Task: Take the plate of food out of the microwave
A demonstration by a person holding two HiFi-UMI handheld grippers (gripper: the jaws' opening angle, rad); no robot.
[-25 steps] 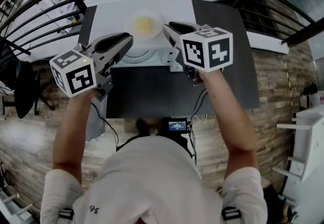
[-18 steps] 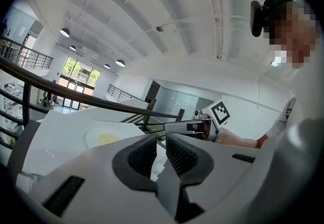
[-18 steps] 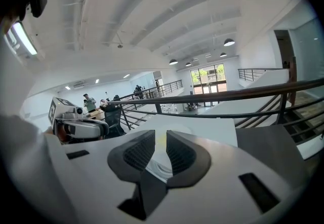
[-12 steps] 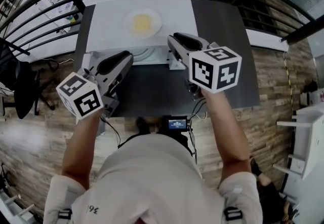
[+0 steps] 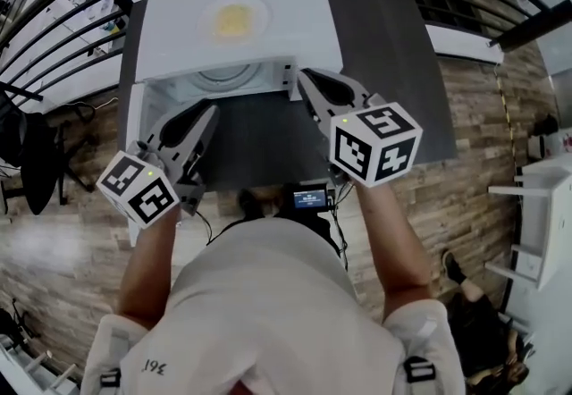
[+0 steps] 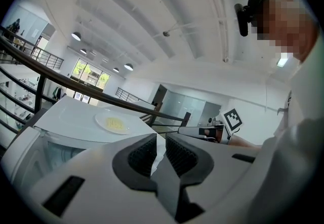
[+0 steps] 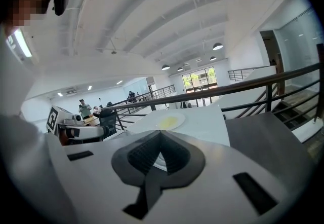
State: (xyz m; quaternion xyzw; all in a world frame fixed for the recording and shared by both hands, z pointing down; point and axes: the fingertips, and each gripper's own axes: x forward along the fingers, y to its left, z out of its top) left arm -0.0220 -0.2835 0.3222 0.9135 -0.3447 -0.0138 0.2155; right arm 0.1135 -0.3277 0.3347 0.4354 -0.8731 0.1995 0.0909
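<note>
Two grippers hover over the dark table in the head view, left gripper and right gripper. The plate of food sits on top of the microwave, its cavity open below. In the left gripper view we see pads slightly apart with nothing between. In the right gripper view the tips are pinched together, empty. We reckon the lift-out is done, and closing the microwave looks next.

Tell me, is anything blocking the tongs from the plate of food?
Nothing visible. The plate sits in the open on top of the microwave, and the left tongs and right tongs hang in front of it with only air between.
</note>
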